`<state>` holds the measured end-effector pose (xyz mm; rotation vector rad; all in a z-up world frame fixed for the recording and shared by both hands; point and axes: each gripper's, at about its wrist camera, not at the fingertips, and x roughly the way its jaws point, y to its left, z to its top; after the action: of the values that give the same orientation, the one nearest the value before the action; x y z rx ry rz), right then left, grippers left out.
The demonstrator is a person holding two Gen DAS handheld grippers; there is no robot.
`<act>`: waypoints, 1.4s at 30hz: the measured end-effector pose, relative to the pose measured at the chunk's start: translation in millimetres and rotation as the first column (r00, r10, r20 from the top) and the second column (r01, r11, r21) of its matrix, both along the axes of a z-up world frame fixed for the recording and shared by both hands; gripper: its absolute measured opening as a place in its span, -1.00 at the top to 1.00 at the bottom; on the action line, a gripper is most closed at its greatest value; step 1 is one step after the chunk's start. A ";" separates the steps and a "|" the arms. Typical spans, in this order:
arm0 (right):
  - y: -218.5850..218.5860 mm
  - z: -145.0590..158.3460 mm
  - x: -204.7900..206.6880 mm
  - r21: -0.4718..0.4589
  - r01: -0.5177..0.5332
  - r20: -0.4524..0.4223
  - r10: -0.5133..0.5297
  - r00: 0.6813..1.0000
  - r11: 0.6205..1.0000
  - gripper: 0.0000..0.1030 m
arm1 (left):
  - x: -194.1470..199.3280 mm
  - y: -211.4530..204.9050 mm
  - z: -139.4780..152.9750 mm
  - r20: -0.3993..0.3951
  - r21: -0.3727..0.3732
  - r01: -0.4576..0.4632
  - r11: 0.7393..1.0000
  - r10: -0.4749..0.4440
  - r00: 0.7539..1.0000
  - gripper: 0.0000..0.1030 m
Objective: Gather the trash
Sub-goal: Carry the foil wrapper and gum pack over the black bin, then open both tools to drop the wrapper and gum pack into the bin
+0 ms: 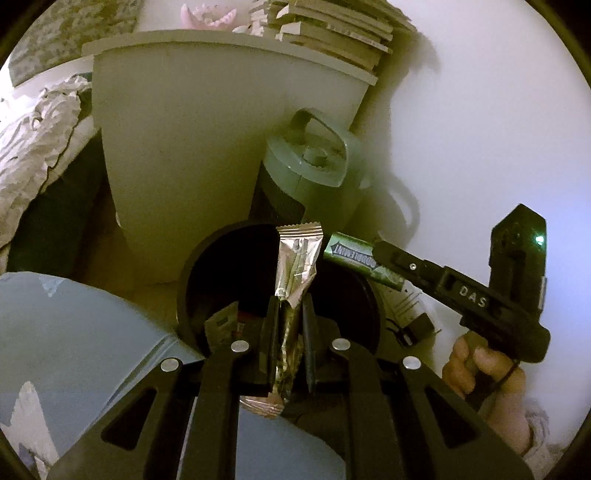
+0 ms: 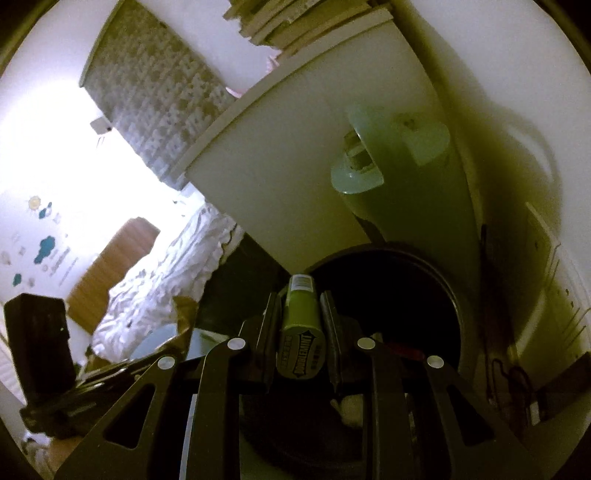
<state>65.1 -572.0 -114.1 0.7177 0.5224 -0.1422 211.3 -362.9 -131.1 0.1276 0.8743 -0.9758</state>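
Foil wrapper [image 1: 297,266], silver, crinkled: pinched upright btwn pressed-together jaws of left gripper [image 1: 290,317], top end poking above fingertips, directly over the mouth of the bin [image 1: 192,266].

Gum pack [image 1: 360,264], green, printed label: clamped lengthwise in right gripper [image 2: 301,314], jaws closed on its sides. Pack's nose over bin's rim [image 2: 448,280], right side of wrapper, nearly touching it in left-wrist view.

Bin: black, round, open top, dark inside; some scraps seem to lie at bottom, can't tell what. Landmark for all below.

Behind bin: grey-green bottle [image 1: 306,173] w/ loop handle, then white cabinet [image 1: 207,147] w/ stacked books [image 1: 332,33] on top. Left of bin: bedding [image 1: 37,140]. Right of bin: white wall, cable, small black plug.

Step in hand (est.): drop both items into bin. Nearly done for these 2 pcs.

How to do well: get each item fully inside rim before letting go; release one at a time so they don't knock each other out; wrapper is light, may cling to pad, so open wide & give it a moment. Keep clear of bottle.
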 end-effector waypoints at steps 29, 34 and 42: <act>2.6 -11.4 18.0 0.004 0.012 -0.045 -0.011 0.999 1.000 0.27 | 4.3 -17.9 -17.1 -0.059 0.007 -0.055 0.998 0.055 0.997 -0.15; 3.5 -10.9 13.9 -0.008 0.030 -0.022 -0.030 0.999 1.000 -0.18 | -4.6 0.9 -1.4 -0.050 -0.025 -0.072 0.997 0.070 0.996 -0.16; 15.0 -14.1 20.4 -0.031 -0.018 -0.053 0.017 0.998 0.999 -0.27 | -32.6 73.3 24.2 -0.033 -0.067 -0.148 0.987 0.146 0.989 -0.16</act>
<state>85.5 -557.0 -128.2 0.6795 0.5755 -0.1530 178.8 -289.7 -106.9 -0.0103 0.8618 -0.8700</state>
